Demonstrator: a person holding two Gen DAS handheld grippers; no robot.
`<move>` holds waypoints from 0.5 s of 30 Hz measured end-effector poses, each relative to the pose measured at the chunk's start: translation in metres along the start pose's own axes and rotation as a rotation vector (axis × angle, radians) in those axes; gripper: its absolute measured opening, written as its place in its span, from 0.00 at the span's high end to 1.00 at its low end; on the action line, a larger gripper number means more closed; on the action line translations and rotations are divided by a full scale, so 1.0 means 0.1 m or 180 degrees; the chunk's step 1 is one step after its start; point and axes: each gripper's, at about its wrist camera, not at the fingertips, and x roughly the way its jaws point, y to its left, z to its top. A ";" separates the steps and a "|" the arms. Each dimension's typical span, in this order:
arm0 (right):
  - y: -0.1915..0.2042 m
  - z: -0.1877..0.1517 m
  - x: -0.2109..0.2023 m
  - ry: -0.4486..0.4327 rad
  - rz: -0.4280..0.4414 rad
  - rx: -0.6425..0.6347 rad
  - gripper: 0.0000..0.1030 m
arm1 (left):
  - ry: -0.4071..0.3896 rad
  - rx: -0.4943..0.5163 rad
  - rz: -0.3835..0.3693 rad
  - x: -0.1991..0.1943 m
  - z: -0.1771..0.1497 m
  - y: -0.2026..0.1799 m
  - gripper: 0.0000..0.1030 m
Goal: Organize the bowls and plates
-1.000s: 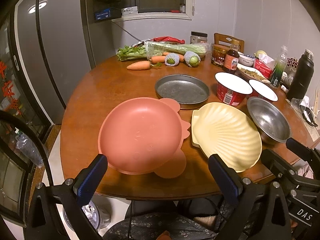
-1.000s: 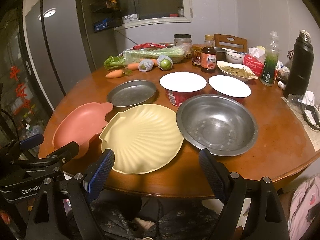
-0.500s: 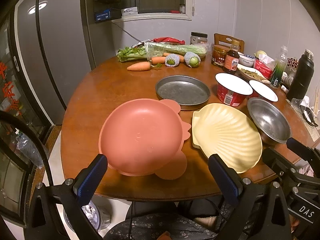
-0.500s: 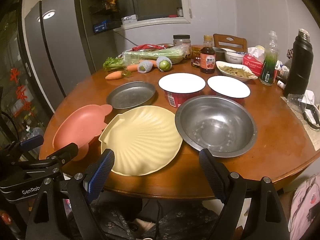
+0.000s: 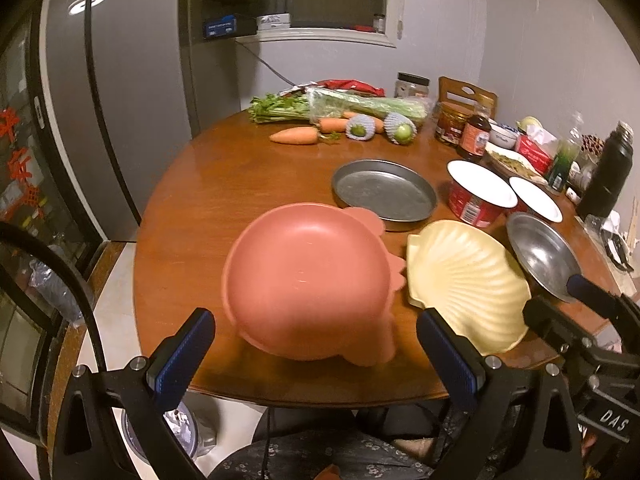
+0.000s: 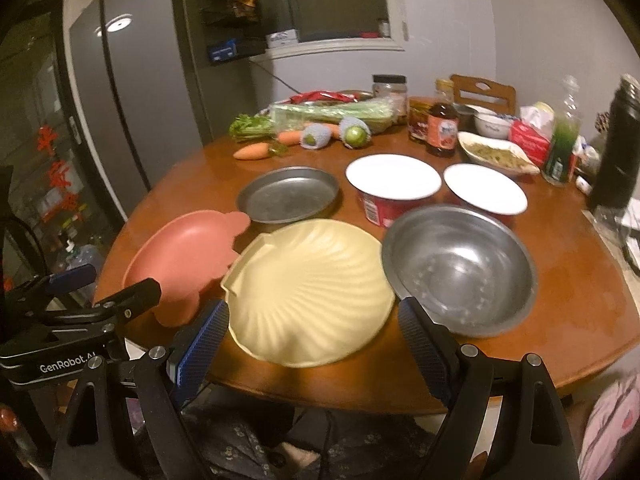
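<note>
A pink crab-shaped bowl (image 5: 308,276) sits near the table's front edge, straight ahead of my open, empty left gripper (image 5: 316,350); it also shows in the right wrist view (image 6: 180,256). A yellow shell-shaped plate (image 6: 312,288) lies ahead of my open, empty right gripper (image 6: 314,338), and shows in the left wrist view (image 5: 464,280). A steel bowl (image 6: 460,268) sits to its right. A flat steel pan (image 6: 288,196) and two red bowls with white insides (image 6: 394,184) (image 6: 484,190) stand behind.
On the round wooden table (image 5: 224,184), carrots (image 5: 296,135), celery and wrapped fruit lie at the back. Jars, a sauce bottle (image 6: 442,128), a dish of food and a black flask (image 6: 618,148) crowd the right. A grey fridge (image 5: 112,92) stands on the left.
Both grippers have moved forward and a little down toward the table. The pink bowl and yellow plate look nearer and larger. Nothing on the table has moved.
</note>
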 end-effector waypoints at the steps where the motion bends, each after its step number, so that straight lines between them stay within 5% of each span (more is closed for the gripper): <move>1: 0.02 0.02 0.01 -0.0017 0.0007 -0.0035 0.15 | 0.0001 -0.0028 0.0011 0.00 0.00 0.04 0.01; 15: 0.49 0.51 0.72 0.0285 0.0513 -0.0547 0.16 | 0.0261 -0.0395 0.0194 0.24 -0.07 0.62 0.01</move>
